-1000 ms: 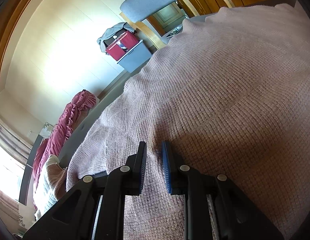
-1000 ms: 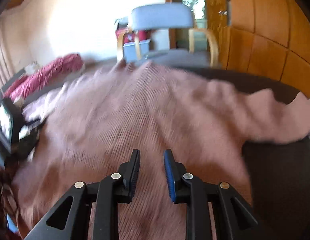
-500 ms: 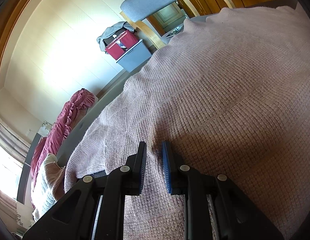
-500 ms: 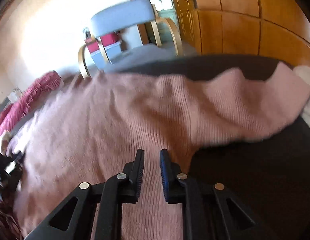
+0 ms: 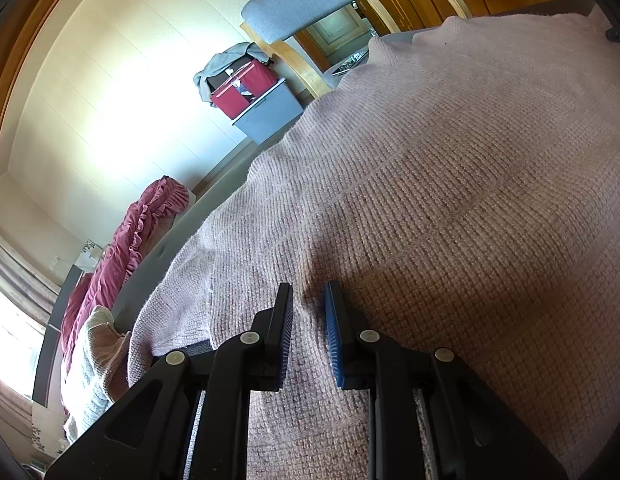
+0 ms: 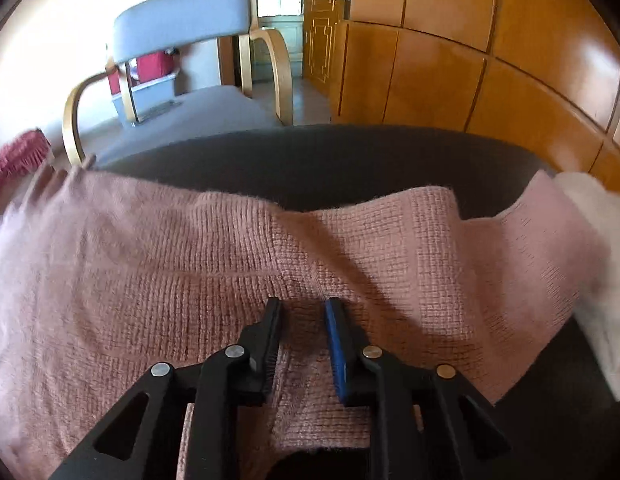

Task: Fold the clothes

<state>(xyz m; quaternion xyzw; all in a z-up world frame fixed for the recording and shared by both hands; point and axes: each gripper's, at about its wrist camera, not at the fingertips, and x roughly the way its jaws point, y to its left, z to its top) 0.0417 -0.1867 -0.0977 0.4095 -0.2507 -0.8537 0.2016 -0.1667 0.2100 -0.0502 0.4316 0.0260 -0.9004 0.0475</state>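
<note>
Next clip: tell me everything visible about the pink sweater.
The sweater is a dusty-pink, chunky waffle knit with ribbed bands, fuzzy at the edges. It lies spread over a dark surface, rumpled, one sleeve reaching right to a white cloth. The left gripper and right gripper each pinch a fold of it, and the fabric puckers between the fingers. Its far edge is blurred in the right view.

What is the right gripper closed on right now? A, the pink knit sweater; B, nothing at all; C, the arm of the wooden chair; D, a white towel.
A: in the right wrist view, the right gripper has the pink knit sweater bunched between its fingers.
</note>
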